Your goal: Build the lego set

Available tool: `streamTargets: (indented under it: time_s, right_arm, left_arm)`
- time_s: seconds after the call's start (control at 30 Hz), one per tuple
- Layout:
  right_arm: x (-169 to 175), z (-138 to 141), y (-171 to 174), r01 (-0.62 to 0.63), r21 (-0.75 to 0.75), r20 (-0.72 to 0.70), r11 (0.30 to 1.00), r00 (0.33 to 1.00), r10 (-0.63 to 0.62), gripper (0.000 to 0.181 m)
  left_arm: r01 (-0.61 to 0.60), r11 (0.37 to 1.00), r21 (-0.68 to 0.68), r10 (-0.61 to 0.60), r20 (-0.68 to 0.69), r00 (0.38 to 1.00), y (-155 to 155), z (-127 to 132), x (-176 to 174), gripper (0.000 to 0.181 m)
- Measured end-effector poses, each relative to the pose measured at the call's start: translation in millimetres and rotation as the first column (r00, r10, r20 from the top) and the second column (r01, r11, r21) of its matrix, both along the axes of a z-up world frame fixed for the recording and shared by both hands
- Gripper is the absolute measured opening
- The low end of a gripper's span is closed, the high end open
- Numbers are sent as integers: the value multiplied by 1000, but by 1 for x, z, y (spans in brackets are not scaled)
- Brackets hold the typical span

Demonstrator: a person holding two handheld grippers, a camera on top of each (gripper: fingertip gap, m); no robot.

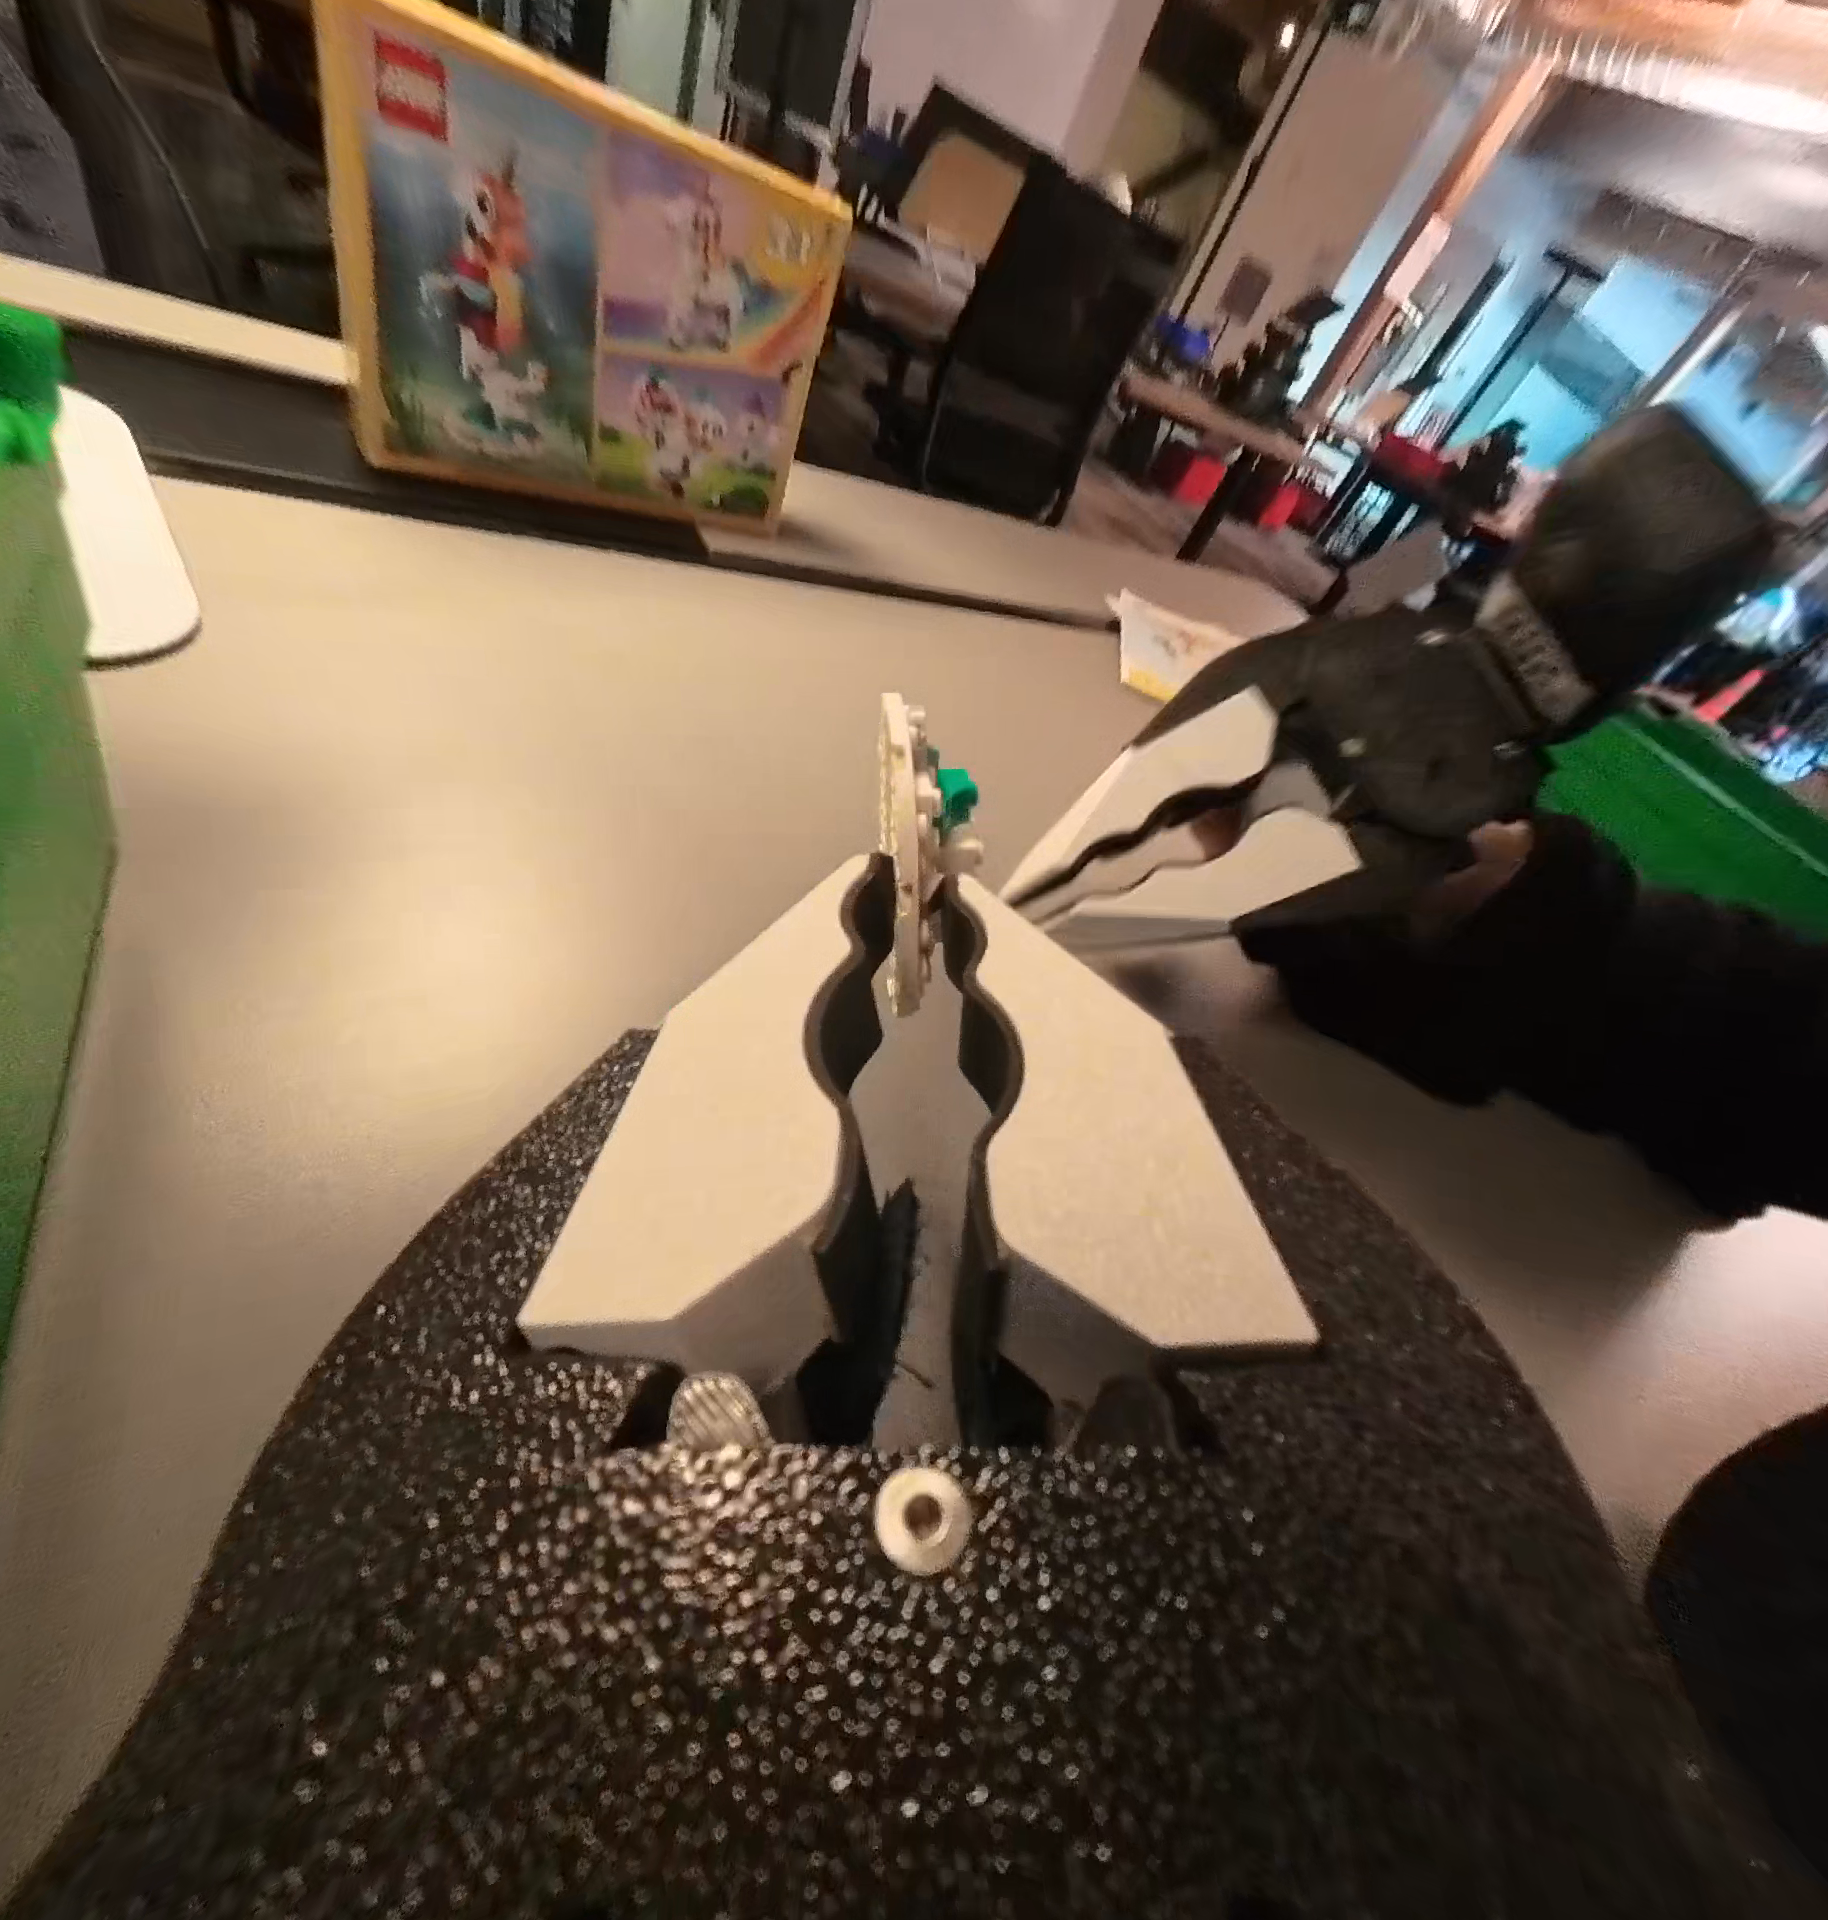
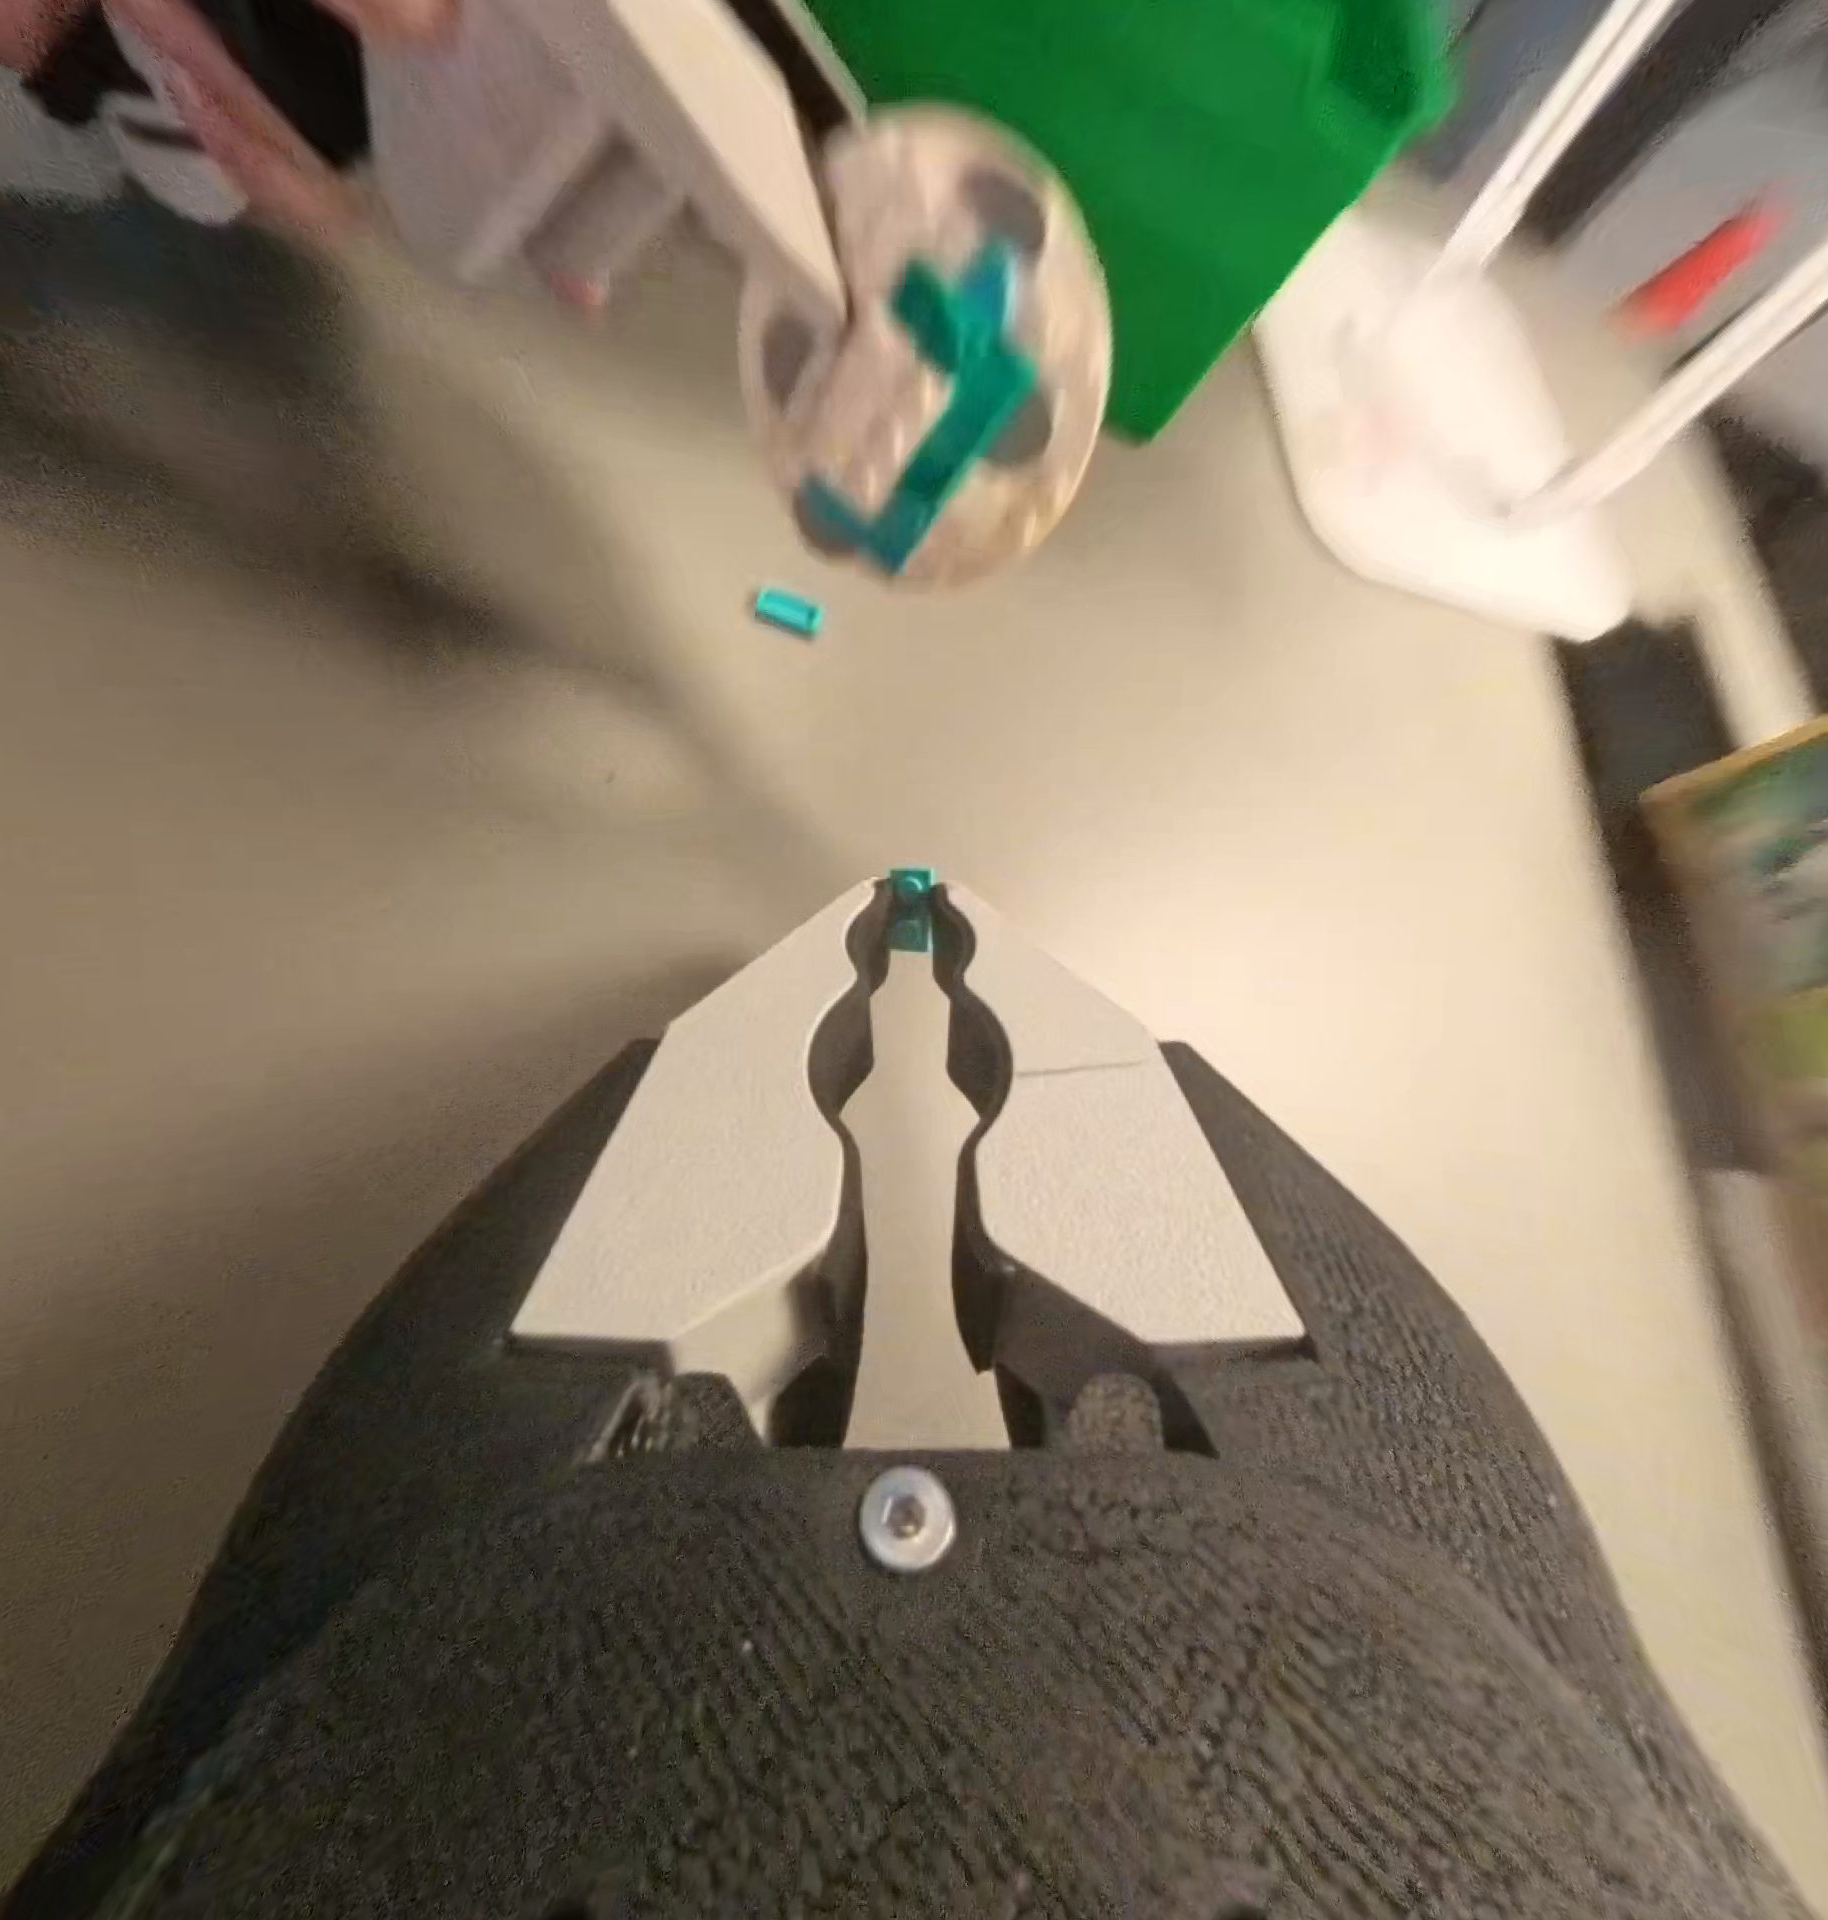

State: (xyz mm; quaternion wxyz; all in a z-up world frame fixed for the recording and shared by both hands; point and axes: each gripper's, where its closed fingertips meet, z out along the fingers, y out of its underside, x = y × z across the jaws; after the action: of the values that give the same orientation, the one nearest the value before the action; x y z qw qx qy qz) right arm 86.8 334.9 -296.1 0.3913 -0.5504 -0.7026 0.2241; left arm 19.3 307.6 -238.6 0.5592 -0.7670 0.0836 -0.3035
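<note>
My left gripper (image 1: 915,883) is shut on a round tan lego plate (image 1: 902,821), held on edge above the table, with white and teal pieces on its right face. In the right wrist view the same plate (image 2: 1003,478) appears blurred at the top, with teal bricks (image 2: 957,353) on it, held by the left gripper's fingers (image 2: 744,156). My right gripper (image 2: 908,894) is shut on a small teal brick (image 2: 907,909) at its tips. It also shows in the left wrist view (image 1: 1024,894), just right of the plate. A loose teal brick (image 2: 790,613) lies on the table.
The lego set box (image 1: 588,281) stands at the table's far edge. A green bin (image 1: 6,727) is at the left, seen also in the right wrist view (image 2: 1149,187). A clear plastic container (image 2: 1512,395) and an instruction booklet (image 1: 1170,644) lie nearby. A gloved hand (image 1: 1616,997) holds the right gripper.
</note>
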Motion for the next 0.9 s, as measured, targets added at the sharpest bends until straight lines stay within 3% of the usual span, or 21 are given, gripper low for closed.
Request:
streamTargets:
  time_s: [0.1,0.23,0.33,0.47,0.53,0.6,0.67,0.7,0.77,0.9]
  right_arm:
    - [8,-23,0,30,-125,161,992,987,-10,11]
    - [5,-23,1,80,-195,197,978,980,-41,33]
    - [-2,-10,-1,110,-189,142,976,986,-83,49]
    - [-20,15,-21,136,-300,13,944,990,-139,56]
    - [-38,46,-46,38,-467,-165,884,978,-129,56]
    - [-51,85,-72,-135,-663,-355,737,922,-151,53]
    - [-56,106,-86,-245,-764,-428,597,885,-183,46]
    - [-59,110,-91,-277,-780,-445,561,876,-185,38]
    - [-62,118,-97,-316,-786,-476,532,858,-194,24]
    - [-65,123,-105,-324,-787,-464,524,872,-158,20]
  left_arm:
    - [-11,997,81,10,16,1000,-10,17,-3,6]
    - [-27,989,145,25,19,1000,-26,27,-5,6]
    - [-64,983,170,44,120,992,-35,33,-8,6]
    - [-73,977,199,15,278,960,-43,46,-7,6]
    - [-27,975,220,-65,401,914,-50,57,-3,6]
    - [-3,973,230,-114,494,862,-55,63,-2,6]
    - [30,970,242,-162,544,823,-61,67,0,5]
    - [39,969,246,-172,550,817,-64,67,1,5]
    - [44,965,257,-180,533,827,-70,67,2,6]
    - [83,968,237,-200,525,828,-78,64,0,7]
